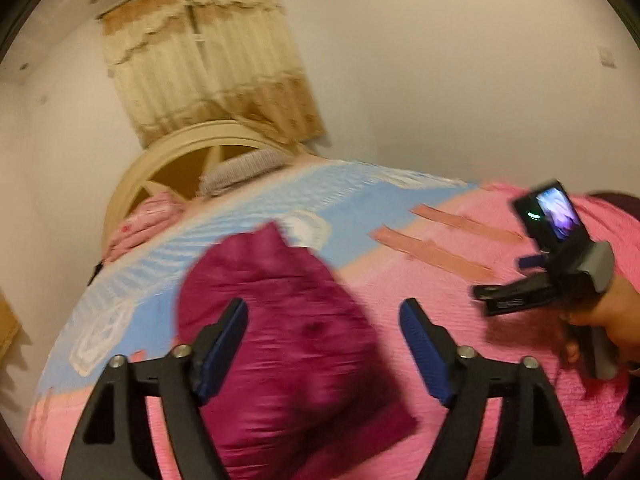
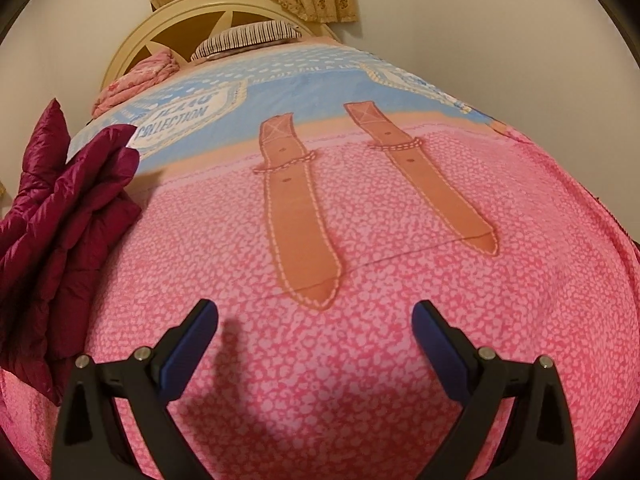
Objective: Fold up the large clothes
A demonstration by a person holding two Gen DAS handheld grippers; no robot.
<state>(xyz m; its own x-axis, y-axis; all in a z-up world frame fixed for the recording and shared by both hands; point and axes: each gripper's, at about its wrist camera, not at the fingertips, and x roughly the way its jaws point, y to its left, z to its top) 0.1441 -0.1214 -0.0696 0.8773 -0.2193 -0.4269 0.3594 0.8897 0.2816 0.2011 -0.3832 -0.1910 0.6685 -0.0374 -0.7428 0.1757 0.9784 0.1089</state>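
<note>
The magenta puffer jacket [image 1: 280, 320] lies bunched on the bed [image 2: 360, 340]. The left gripper [image 1: 324, 344] has its fingers spread wide, pads off the jacket. The right gripper [image 2: 316, 344] has its fingers spread over bare bedspread, holding nothing.

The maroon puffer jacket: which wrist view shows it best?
The left wrist view: the maroon puffer jacket fills the centre of that picture, lying on the bedspread, though blurred. The right wrist view shows it sharper but only part of it, cut off at the left edge.
</note>
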